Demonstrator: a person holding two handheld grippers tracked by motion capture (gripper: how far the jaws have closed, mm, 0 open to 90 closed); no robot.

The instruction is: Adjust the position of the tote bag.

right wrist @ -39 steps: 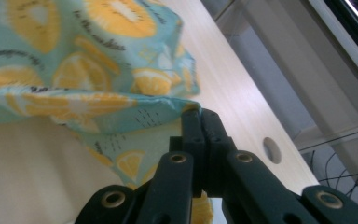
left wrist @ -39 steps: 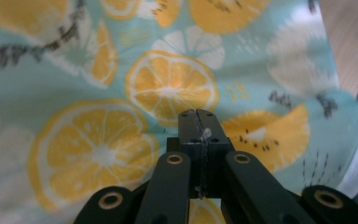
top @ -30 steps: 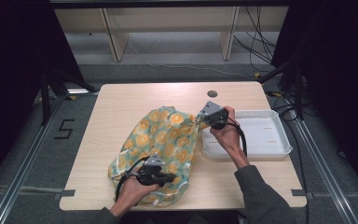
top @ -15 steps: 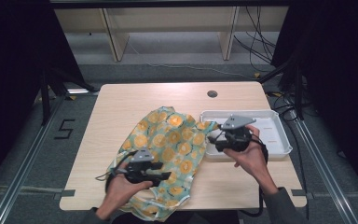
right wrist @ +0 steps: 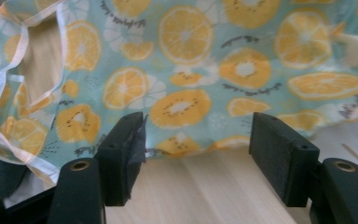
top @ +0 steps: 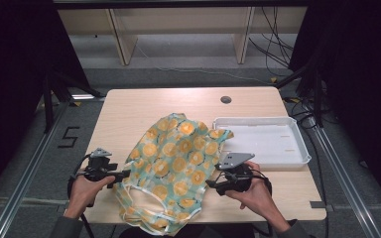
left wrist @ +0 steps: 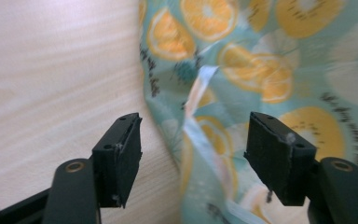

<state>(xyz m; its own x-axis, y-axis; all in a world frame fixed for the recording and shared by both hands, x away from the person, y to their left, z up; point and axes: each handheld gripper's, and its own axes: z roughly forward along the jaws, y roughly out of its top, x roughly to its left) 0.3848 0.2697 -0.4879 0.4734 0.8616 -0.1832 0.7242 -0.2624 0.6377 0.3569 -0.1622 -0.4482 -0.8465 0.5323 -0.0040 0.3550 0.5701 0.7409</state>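
Observation:
A teal cloth [top: 178, 163] printed with orange slices lies spread on the wooden table [top: 129, 114]. Its near end hangs over the front edge. My left gripper [top: 121, 174] sits at the cloth's left edge and has just been opening. In the left gripper view the gripper [left wrist: 193, 154] is open, with the cloth's [left wrist: 270, 60] hem loose between the jaws. My right gripper [top: 211, 184] is at the cloth's right edge and has also just been opening. In the right gripper view the gripper [right wrist: 198, 149] stands open over bare wood, the cloth [right wrist: 191, 56] just beyond.
A white tray [top: 302, 148] stands at the right of the table, and a corner of the cloth lies over its left rim. A dark round hole [top: 225, 99] is near the far edge. Shelf legs and cables stand on the floor beyond.
Both grippers have opened and let go of the cloth. The left one slid left to the cloth's edge. The right one came from the far corner toward the front. The cloth lies flatter.

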